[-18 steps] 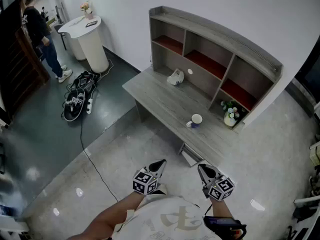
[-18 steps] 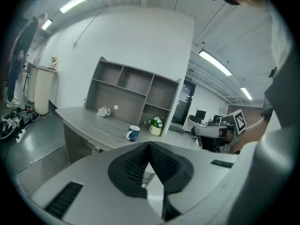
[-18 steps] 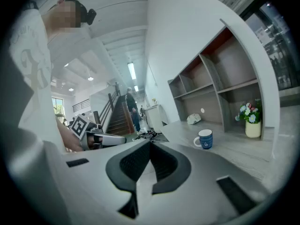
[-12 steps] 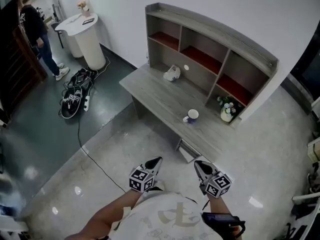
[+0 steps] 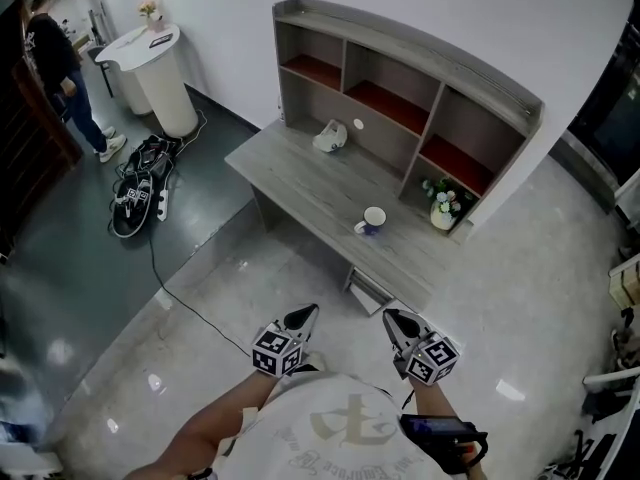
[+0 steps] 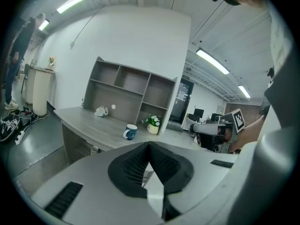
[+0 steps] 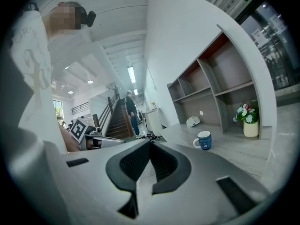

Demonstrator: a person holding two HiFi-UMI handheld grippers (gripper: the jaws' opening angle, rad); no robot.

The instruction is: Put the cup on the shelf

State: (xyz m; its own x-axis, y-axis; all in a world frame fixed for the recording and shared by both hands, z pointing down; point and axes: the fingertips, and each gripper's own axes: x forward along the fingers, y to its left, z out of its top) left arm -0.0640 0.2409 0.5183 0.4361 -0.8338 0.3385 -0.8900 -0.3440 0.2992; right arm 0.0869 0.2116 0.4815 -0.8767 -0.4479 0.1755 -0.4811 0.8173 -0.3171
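With jaws pressed together and empty, left tongs [image 5: 303, 316] and right tongs [image 5: 392, 320] hang over the floor. Cup [image 5: 372, 220] stands upright on the surface [image 5: 290, 173], well apart from both, just left of the flower vase [image 5: 441, 208], outside the shelf [image 5: 400, 73].

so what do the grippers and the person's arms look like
Both the left gripper and right gripper have light grey bodies tapering to dark, ribbed pads, and each carries a cube of black-and-white square markers. The person wears a white top with a pale print; the left forearm is bare, and a dark band sits on the right arm.
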